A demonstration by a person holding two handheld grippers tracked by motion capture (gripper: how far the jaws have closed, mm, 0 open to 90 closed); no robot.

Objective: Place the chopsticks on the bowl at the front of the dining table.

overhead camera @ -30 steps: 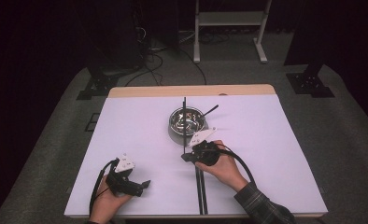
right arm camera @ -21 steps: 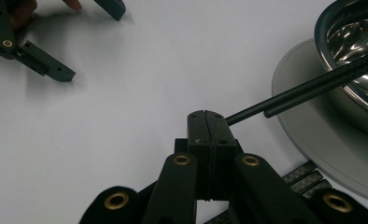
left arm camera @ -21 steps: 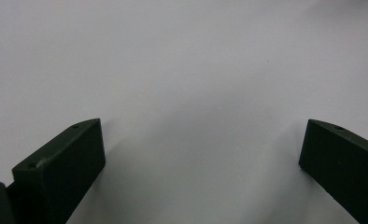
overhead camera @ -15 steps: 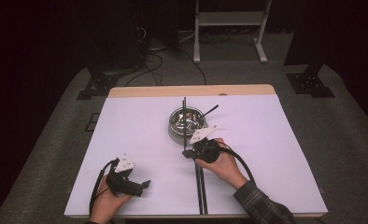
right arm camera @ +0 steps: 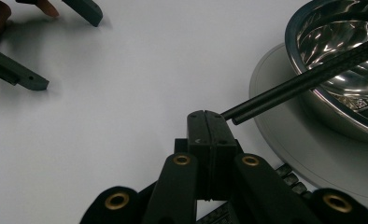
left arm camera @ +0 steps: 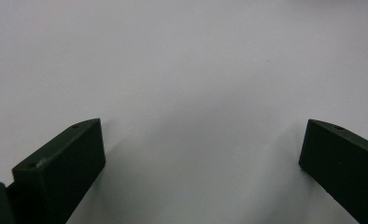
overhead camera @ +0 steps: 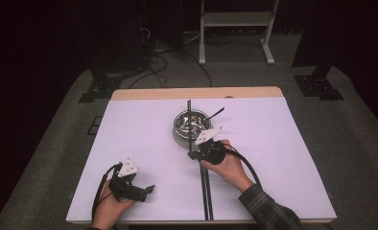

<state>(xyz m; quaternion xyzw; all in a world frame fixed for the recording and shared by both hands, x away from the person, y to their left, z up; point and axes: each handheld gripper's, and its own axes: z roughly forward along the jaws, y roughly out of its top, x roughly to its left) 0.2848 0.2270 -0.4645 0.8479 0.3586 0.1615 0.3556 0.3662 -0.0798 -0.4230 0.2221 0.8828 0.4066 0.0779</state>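
Almost nothing is changing from a moment ago. The right tongs (overhead camera: 193, 154) are still sitting just beside the shiny bowl (overhead camera: 191, 125) in the middle of the white counter (overhead camera: 283, 158), and their jaws are pressed together with nothing between them. Two thin black rods (right arm camera: 303, 81) are lying side by side across the bowl, touching the tips of the right tongs. The left tongs (overhead camera: 146, 190) are resting near the front edge, jaws wide apart and empty. No job looks started yet.

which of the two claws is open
The left claw, near the table's front-left corner: its jaws stand wide apart over bare white table. The right claw, beside the metal bowl, has its jaws pressed together.
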